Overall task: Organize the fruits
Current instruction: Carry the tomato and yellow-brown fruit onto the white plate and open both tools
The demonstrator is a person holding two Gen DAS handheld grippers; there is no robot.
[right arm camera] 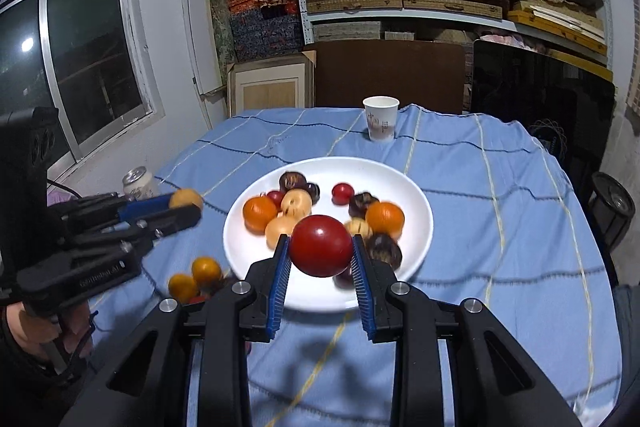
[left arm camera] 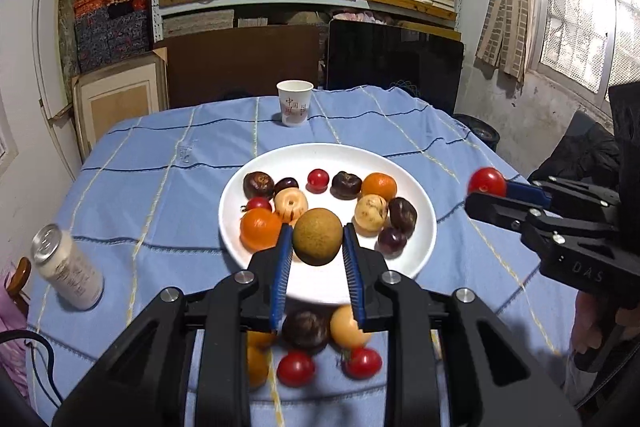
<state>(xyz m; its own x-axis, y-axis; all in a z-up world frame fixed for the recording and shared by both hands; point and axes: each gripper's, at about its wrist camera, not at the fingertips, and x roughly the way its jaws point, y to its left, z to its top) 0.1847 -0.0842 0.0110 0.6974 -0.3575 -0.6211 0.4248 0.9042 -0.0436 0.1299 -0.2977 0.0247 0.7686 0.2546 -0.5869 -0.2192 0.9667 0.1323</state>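
In the left wrist view, the left gripper fills the lower middle of the frame, its blue pads clamped on a round brown-green fruit that sits in front of the white plate at frame centre. The plate lies on a blue checked tablecloth and carries oranges, dark chestnut-coloured fruits, pale tan ones and small red tomatoes. Below the held fruit, between the gripper's arms, more loose fruit lies on the cloth: a dark one, a tan one and two red tomatoes. A paper cup stands at the upper middle, a white drink can at the left edge. At the right edge the right gripper is closed on a red tomato

In the right wrist view, the right gripper in the lower middle pinches the red tomato before the plate. At the left, the left gripper holds its fruit, here looking tan and blurred. Two oranges lie on the cloth at lower left, near the plate's rim. The cup stands upper middle; the can peeks out behind the left gripper
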